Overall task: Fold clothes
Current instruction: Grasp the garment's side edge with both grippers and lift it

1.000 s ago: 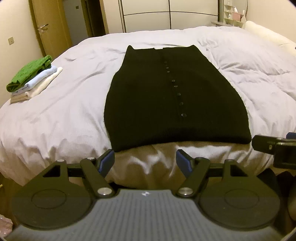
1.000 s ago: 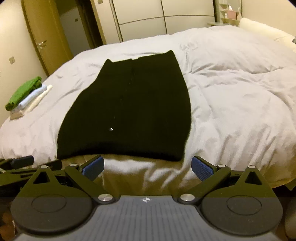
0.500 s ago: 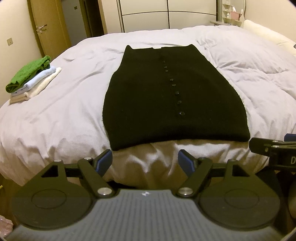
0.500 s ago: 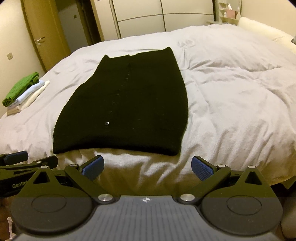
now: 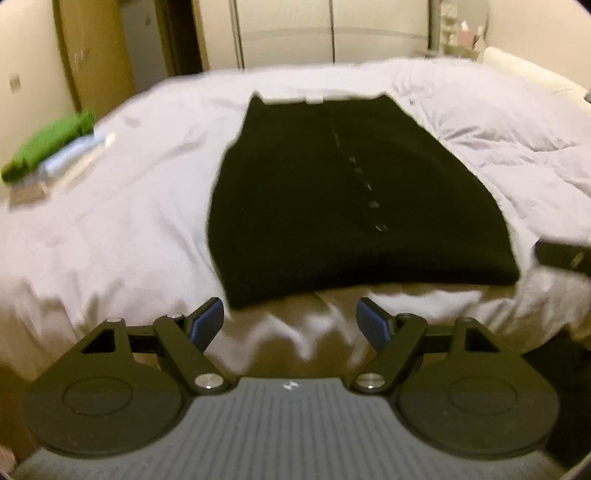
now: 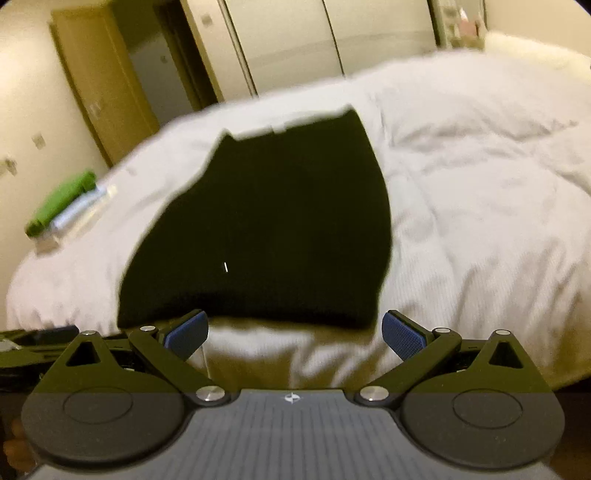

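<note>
A black knitted garment (image 5: 343,206) with a row of buttons down its front lies flat on the white duvet (image 5: 122,229); it also shows in the right wrist view (image 6: 273,229). My left gripper (image 5: 291,325) is open and empty, just short of the garment's near hem, toward its left corner. My right gripper (image 6: 295,332) is open and empty, just short of the near hem toward its right corner. Neither gripper touches the cloth. Both views are blurred by motion.
A stack of folded clothes with a green one on top (image 5: 48,147) sits at the bed's left edge, also in the right wrist view (image 6: 62,206). A wooden door (image 6: 99,85) and wardrobe panels (image 5: 332,33) stand behind the bed. A pillow (image 6: 532,48) lies far right.
Both grippers have moved closer to the garment's near hem. The right wrist view has tilted. Both grippers stay open.
</note>
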Available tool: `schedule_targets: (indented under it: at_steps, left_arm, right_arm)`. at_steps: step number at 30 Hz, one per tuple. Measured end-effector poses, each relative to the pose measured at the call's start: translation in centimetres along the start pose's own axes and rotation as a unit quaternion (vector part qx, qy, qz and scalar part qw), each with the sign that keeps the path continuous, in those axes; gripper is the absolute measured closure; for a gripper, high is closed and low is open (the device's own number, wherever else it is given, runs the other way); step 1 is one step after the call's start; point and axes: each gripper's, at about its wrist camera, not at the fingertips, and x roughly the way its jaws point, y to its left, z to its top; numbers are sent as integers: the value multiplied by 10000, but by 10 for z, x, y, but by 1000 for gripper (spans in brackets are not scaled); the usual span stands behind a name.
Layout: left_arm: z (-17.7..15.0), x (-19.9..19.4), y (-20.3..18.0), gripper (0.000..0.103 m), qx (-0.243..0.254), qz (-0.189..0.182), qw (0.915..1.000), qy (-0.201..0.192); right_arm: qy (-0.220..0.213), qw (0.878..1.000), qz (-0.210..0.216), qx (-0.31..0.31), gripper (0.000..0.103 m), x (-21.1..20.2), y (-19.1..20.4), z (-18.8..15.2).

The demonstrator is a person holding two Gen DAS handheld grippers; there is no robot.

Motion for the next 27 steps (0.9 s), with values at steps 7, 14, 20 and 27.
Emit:
schedule_targets:
  at_steps: [7,14,20,27]
  left_arm:
    - [-34,34,15,33,1994,689,9744,-784]
    - [-66,66,3,33,3907,707,9097,-1214]
    - [-84,89,-1,33,4724,752,8672,-1384]
    - [-84,102,15,33,5089,952,8419,-1522]
  right_arm:
    - [-307,9872,-332,-1531,3,24,-5,-15]
    - [-2,9536,-657,-2939,7,59,2,-35]
    - [277,9213,-913,-3768,11,88,9,-55]
    - [-78,8966,-1225,-4254,30,98,5,-56]
